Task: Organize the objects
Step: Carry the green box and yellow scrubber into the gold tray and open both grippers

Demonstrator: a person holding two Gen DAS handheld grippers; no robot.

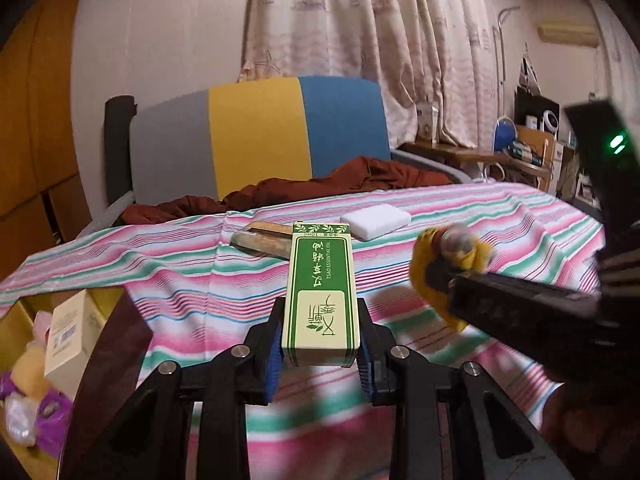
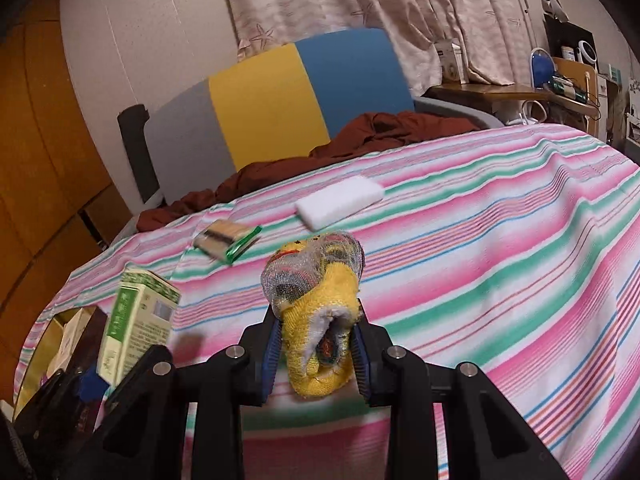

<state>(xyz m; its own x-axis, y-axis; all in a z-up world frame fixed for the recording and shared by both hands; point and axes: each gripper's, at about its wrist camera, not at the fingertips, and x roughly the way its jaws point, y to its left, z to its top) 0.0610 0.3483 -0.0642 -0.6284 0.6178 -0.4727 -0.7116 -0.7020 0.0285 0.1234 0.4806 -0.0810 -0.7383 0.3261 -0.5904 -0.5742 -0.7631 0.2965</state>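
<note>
A: What is held by the left gripper (image 1: pixel 320 354)?

B: A green and cream carton (image 1: pixel 319 290) is pinched between its blue pads (image 1: pixel 273 364), held above the striped cloth (image 1: pixel 160 264). The carton is pointed away from the camera.

A: And the right gripper (image 2: pixel 316 354)?

B: It is closed on a yellow knitted item (image 2: pixel 318 320), which is partly wrapped in a silver net. In the left view this item is blurred.

A: What is seen on the cloth?

B: A white block (image 2: pixel 340 202) is lying far back, and a small flat packet (image 2: pixel 226 242) with a green end is lying to its left, apart from it. At the left edge an open box (image 1: pixel 116 344) is seen, with a cream carton (image 1: pixel 70 338) and some soft wrapped things inside.
</note>
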